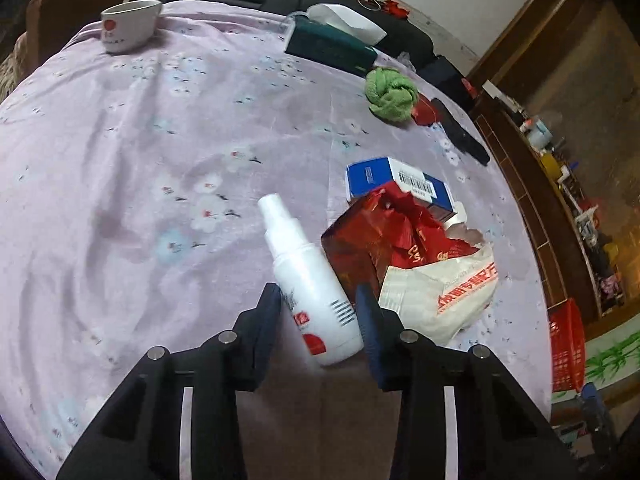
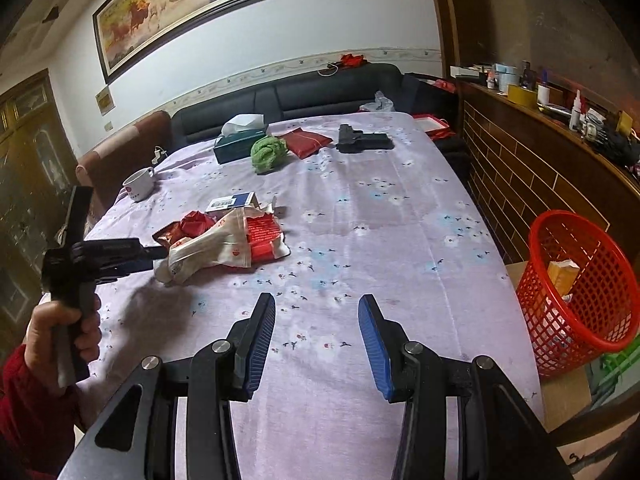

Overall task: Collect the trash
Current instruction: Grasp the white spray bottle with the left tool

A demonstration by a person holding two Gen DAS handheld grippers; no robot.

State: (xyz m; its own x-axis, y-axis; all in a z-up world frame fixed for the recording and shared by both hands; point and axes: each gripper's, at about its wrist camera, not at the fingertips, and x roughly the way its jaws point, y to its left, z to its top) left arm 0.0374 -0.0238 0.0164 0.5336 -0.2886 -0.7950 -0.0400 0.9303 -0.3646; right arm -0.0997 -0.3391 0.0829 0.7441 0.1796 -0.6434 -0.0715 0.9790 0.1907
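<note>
- Left claw (image 1: 318,312) straddling white spray bottle (image 1: 310,280) on tabletop (image 1: 140,160); contact unclear.
- Right claw (image 2: 316,320) apart, empty, near red basket (image 2: 580,280).

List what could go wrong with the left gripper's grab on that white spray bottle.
1. The left gripper straddles only the wide base of the white spray bottle; the smooth round body might squirt out sideways.
2. The bottle lies against the red wrapper and the white plastic bag, so a finger could snag them and drag the pile.
3. The red basket stands off the far side of the table, a long carry on a marginal grip.
</note>
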